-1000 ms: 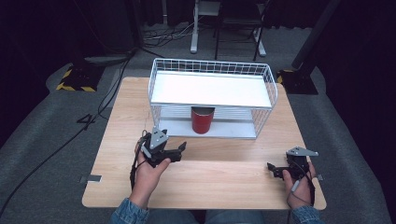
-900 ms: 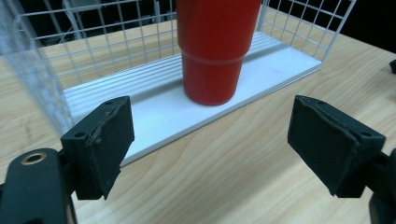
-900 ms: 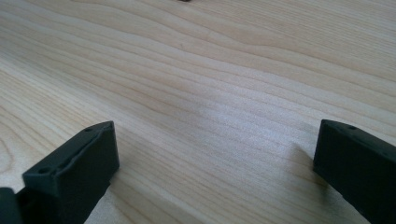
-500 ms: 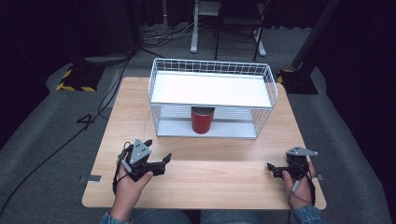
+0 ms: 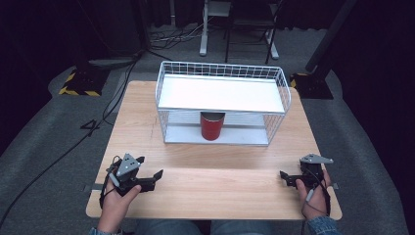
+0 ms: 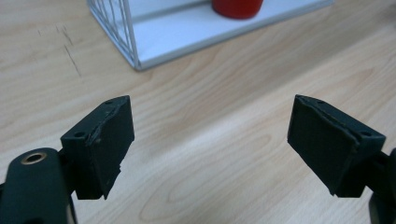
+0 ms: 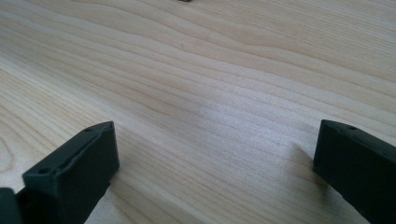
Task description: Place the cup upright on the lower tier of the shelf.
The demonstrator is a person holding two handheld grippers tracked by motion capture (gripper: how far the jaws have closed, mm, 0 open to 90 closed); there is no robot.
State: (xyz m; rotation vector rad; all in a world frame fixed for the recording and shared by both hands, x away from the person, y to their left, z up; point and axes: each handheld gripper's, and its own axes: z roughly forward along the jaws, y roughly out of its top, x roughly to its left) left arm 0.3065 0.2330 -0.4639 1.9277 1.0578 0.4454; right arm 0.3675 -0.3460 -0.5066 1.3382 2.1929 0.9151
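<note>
Resting on the pale wood worktop (image 5: 235,186) amid a dark room, both claws, left (image 5: 149,177) and right (image 5: 288,179), gape apart, empty.

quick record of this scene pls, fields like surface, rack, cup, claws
surface: wooden table
rack: white wire rack, two levels, toward the table's far side
cup: red cup, upright on the rack's lower level
left claw: open, holding nothing, near the front left edge
right claw: open, holding nothing, near the front right edge
</note>
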